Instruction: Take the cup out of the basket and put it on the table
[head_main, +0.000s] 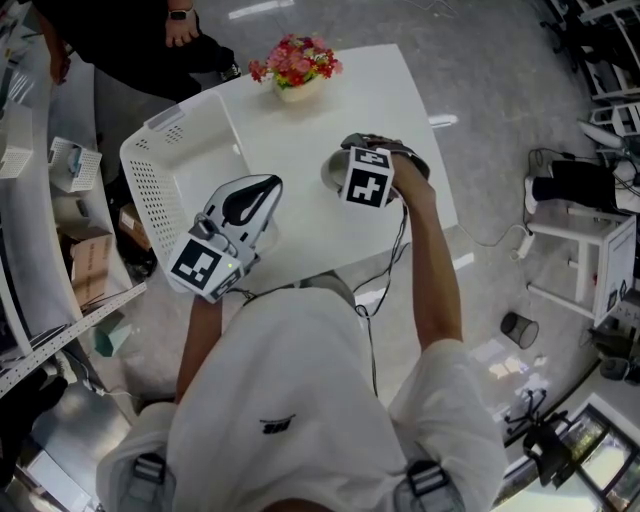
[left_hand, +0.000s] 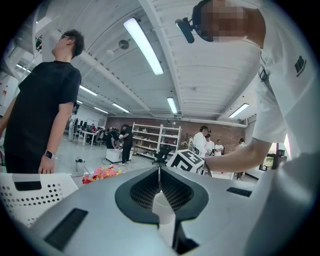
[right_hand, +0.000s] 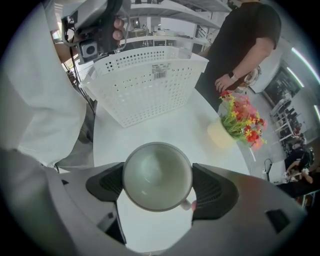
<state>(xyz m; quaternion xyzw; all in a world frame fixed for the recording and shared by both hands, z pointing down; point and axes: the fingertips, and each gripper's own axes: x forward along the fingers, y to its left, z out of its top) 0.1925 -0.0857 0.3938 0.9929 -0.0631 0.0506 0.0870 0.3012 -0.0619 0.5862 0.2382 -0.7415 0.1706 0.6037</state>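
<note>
Done: the cup (right_hand: 157, 176) is out of the basket (right_hand: 145, 87) and sits over bare table (head_main: 400, 100), about mid-table and to the right of the basket.
Left to do: judging from this, only the set-down and release; neither view shows whether the cup's base touches the top.
Right gripper (right_hand: 157, 181): jaws spread to the cup's width and pressed against its two sides, the cup's mouth facing the camera and the handle stub by the right jaw.
Left gripper (left_hand: 159, 172): jaws closed together with nothing between them, tilted up towards the ceiling, held above the table's near-left part beside the basket.
Around: a pot of red and pink flowers (head_main: 296, 62) at the far edge; the basket over the left edge; a person in black (left_hand: 45, 100) standing beyond the far-left corner.
In the way: nothing under the cup; flowers and basket are well apart from it.
</note>
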